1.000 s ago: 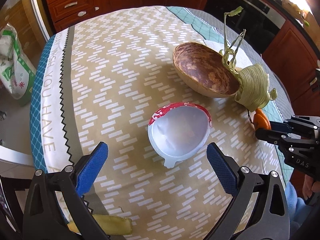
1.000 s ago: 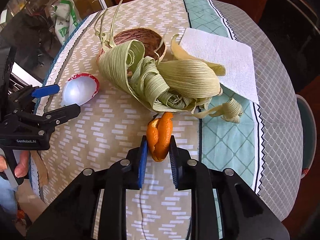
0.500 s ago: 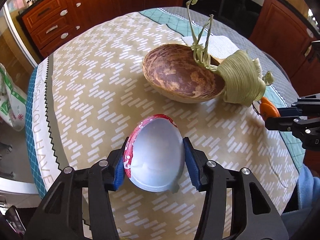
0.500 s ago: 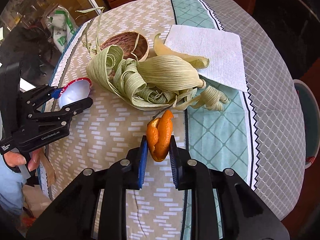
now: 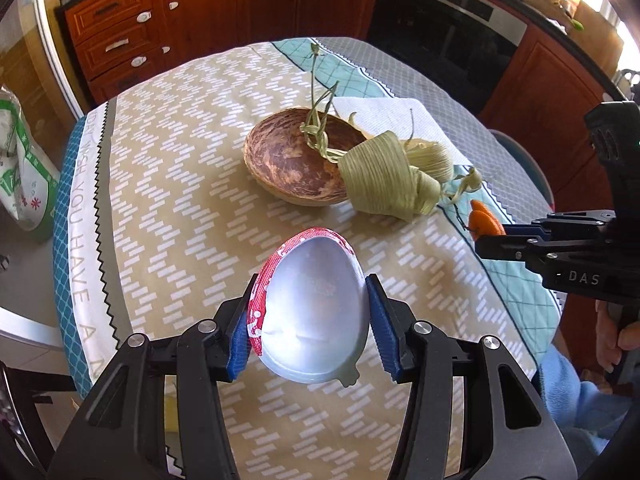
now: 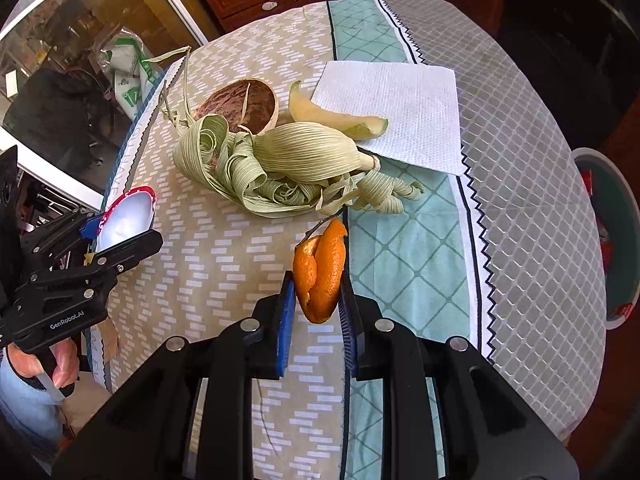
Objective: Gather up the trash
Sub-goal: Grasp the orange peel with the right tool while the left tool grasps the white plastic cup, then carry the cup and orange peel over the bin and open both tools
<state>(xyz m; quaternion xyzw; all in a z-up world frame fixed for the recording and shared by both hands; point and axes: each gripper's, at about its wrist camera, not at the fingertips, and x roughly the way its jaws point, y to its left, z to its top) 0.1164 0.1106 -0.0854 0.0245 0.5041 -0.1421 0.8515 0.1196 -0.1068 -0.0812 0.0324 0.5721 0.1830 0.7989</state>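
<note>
Above the table (image 5: 168,184), left gripper (image 5: 312,330) fingers clamped a squashed white plastic cup (image 5: 316,320) with red printed rim, held clear of the cloth. Right gripper (image 6: 318,308) fingers pinched a curled orange peel (image 6: 320,272) near the dried corn husks (image 6: 280,168).

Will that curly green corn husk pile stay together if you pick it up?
Probably not. The curly green corn husk pile looks like loose ribbons, so it may flop and shed strips. It seems thin and dry, so likely very light.
</note>
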